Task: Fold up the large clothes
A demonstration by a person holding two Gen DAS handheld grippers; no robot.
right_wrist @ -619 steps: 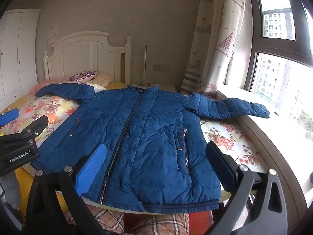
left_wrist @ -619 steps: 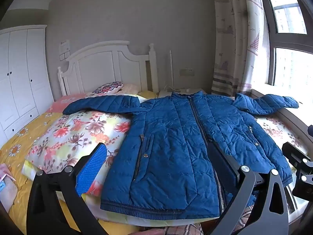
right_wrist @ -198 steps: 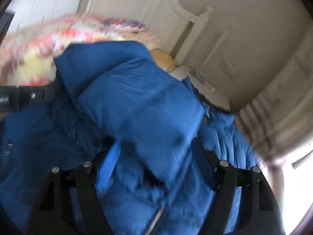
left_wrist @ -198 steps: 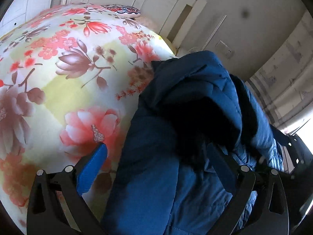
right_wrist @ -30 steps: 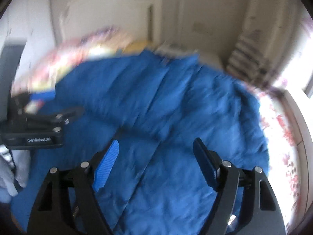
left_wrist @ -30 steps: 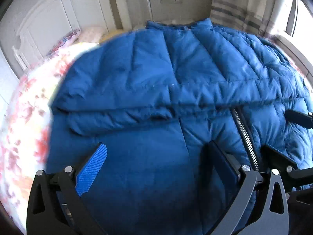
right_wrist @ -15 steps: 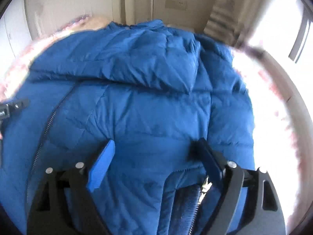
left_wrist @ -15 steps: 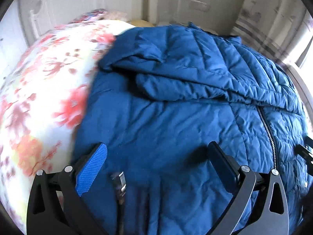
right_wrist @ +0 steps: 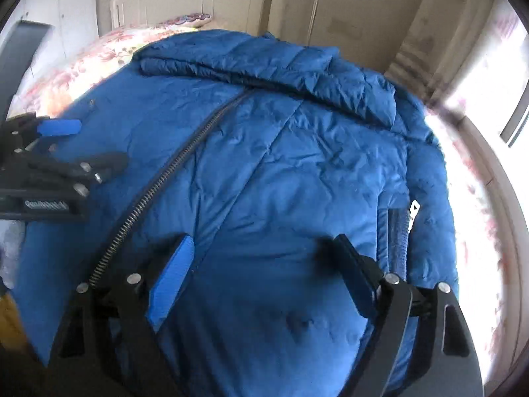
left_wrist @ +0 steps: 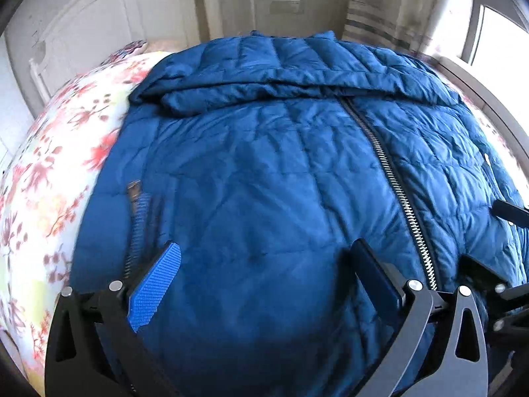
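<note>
A blue quilted zip jacket (left_wrist: 281,172) lies front up on the bed, both sleeves folded across the chest near the collar (left_wrist: 284,76). It also fills the right wrist view (right_wrist: 281,165). My left gripper (left_wrist: 264,274) is open and empty, low over the jacket's lower left panel beside the pocket zip (left_wrist: 137,211). My right gripper (right_wrist: 261,271) is open and empty, low over the lower right panel near the right pocket zip (right_wrist: 410,218). The left gripper also shows at the left edge of the right wrist view (right_wrist: 56,165).
A floral quilt (left_wrist: 49,178) covers the bed left of the jacket. The white headboard (left_wrist: 109,33) and a wall stand behind. A curtain (left_wrist: 390,10) and a bright window sill (right_wrist: 486,198) run along the right side.
Both grippers have drawn back from the folded sleeves toward the jacket's hem and dropped close to the lower panels. The jacket lies as before.
</note>
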